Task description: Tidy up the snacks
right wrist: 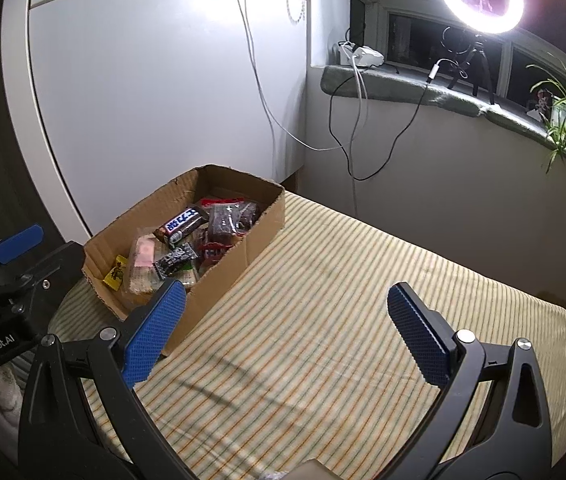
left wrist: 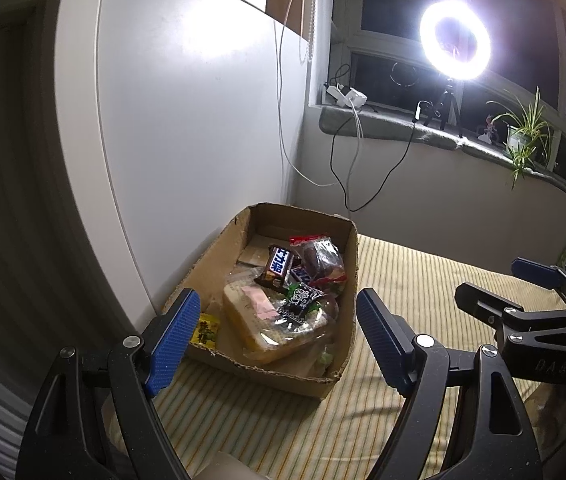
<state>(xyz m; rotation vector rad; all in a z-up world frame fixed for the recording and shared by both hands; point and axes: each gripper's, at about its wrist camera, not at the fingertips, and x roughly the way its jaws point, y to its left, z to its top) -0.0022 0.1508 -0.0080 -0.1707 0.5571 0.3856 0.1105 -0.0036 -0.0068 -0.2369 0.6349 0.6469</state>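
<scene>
Grippers come first: the left gripper (left wrist: 279,340) has its blue pads spread wide and grips nothing, hanging above the near end of the cardboard box (left wrist: 335,380), apart from it as far as the view tells. The right gripper (right wrist: 287,332) is likewise spread wide and empty, poised over the striped cloth (right wrist: 343,280) to the right of the box, touching nothing. From the right wrist view, the left gripper's black body shows at the left edge, printed "GenRobot.AI".

Snacks sit heaped inside the open-topped box, which rests on the cloth close to a white cabinet (left wrist: 187,120). On top lies a dark chocolate bar (left wrist: 279,266) with white-and-blue lettering on its wrapper; the characters cannot be read with certainty. Beside it is a clear bag of dark brown pieces (left wrist: 325,258) with a red band at its top. Below them lies a black-and-white patterned packet (left wrist: 301,300) on a clear-wrapped tan block (left wrist: 259,320) bearing a pink label. A small yellow packet (left wrist: 205,330) with dark characters lies against the box's left wall, partly behind the left gripper's pad.

A ring light (left wrist: 455,40) glares on the windowsill, next to a potted plant (left wrist: 523,136).
</scene>
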